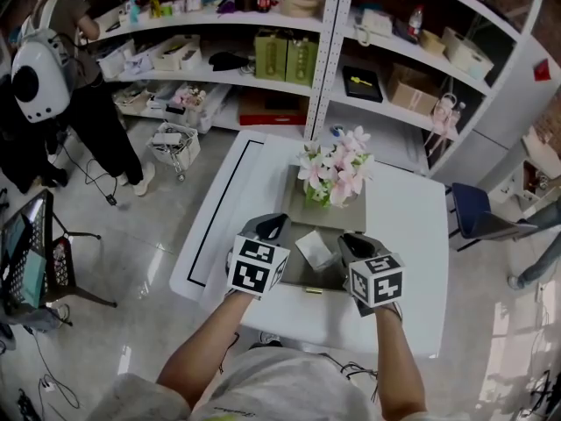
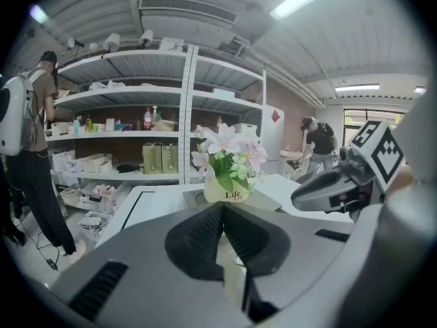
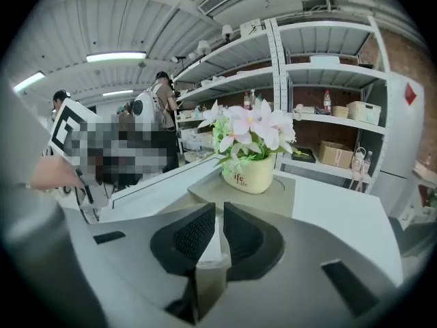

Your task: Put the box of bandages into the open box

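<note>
Judging from the head view, the box of bandages [image 1: 313, 248] lies at a slant on the dark grey floor of the open box [image 1: 323, 275], between my two tools and touching neither. Whether it sits fully down inside or rests on an edge I cannot tell from here.

My left tool [image 2: 222, 209] is clenched, its pads meeting at the tips with nothing between them. My right tool [image 3: 220, 210] is drawn almost together, leaving only a thin pale slit, and I see nothing held in it. So neither one carries anything.

If the bandages need seating, I would part the jaws of just one tool and come straight down over the little box. I would take it across its narrow sides rather than by a corner, since it looks light and could skid. I would set it flat and let go only once it rests.

Past the open box a grey panel [image 1: 352, 219] carries a flower pot [image 1: 324, 193]. It stands near, so I would keep my moves low and short. The white tabletop [image 1: 412, 235] leaves room on both sides for backing the tools away.
</note>
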